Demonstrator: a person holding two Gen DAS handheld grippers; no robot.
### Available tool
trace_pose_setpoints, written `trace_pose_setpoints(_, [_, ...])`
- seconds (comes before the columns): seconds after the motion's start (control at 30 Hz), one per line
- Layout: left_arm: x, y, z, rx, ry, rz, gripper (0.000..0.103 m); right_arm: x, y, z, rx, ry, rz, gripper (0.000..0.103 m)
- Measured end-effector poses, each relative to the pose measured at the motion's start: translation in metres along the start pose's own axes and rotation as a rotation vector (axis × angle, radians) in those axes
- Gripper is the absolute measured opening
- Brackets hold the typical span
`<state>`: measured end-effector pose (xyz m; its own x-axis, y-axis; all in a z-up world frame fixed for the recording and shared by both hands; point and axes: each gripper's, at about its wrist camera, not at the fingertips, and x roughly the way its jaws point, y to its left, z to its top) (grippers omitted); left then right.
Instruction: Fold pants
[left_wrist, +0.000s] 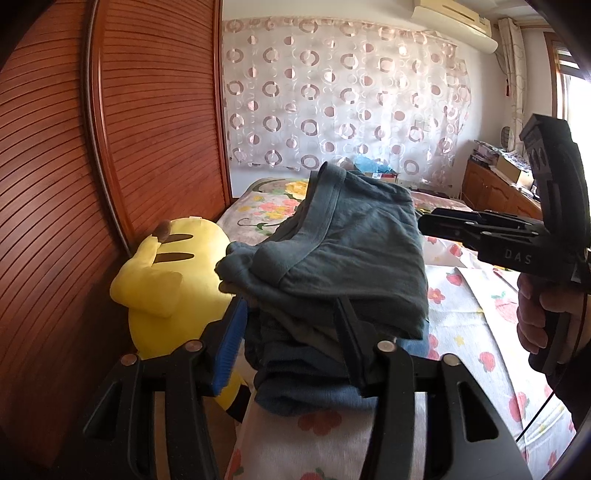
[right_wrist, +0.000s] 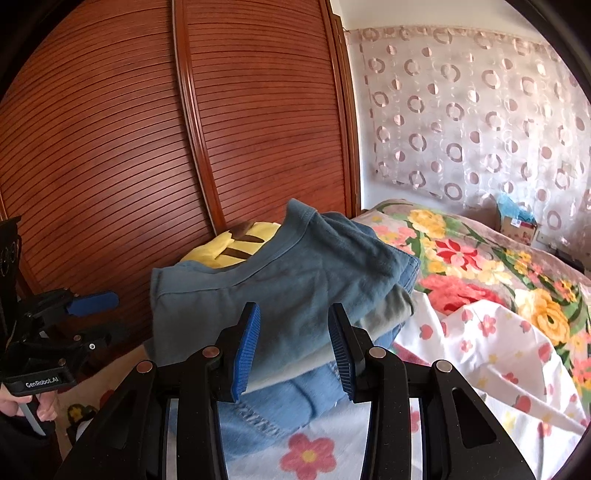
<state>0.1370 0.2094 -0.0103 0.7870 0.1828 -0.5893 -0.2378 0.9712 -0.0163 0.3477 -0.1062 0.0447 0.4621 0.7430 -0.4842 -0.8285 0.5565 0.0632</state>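
Folded teal pants (left_wrist: 354, 251) lie on top of a stack of folded clothes on the bed; they also show in the right wrist view (right_wrist: 280, 284). Under them are a grey-green piece (right_wrist: 391, 306) and blue denim (right_wrist: 273, 410). My left gripper (left_wrist: 291, 325) is open, its fingers on either side of the stack's near corner, the right finger partly hidden by cloth. My right gripper (right_wrist: 293, 332) is open and empty in front of the stack; it shows from the side in the left wrist view (left_wrist: 436, 223), beside the pants' right edge.
A yellow plush toy (left_wrist: 173, 280) lies left of the stack against the wooden louvred wardrobe (left_wrist: 110, 166). The bed has a white flowered sheet (right_wrist: 491, 354) and a bright floral blanket (right_wrist: 472, 254). A wooden cabinet (left_wrist: 491, 188) stands at the far right.
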Motion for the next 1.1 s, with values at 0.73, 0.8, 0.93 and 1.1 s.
trace_pose_setpoints(0.73, [-0.056,-0.023,-0.009,0.047,-0.066,-0.038,0.082,-0.075,0.035,-0.036,0.014,-0.052,-0.064,0.04])
trace_pose_setpoints(0.8, [-0.057,-0.027,-0.011,0.048,-0.068,-0.045,0.082,-0.084,0.038,-0.041,0.023,-0.057,-0.074,0.041])
trace_pose_setpoints(0.93, [-0.056,-0.036,-0.014,0.048,-0.047,-0.076,0.082,-0.097,0.042,-0.051,0.037,-0.054,-0.104,0.043])
trace_pose_setpoints(1.1, [-0.061,-0.054,-0.02,0.068,-0.053,-0.092,0.082,-0.118,0.048,-0.068,0.064,-0.06,-0.15,0.044])
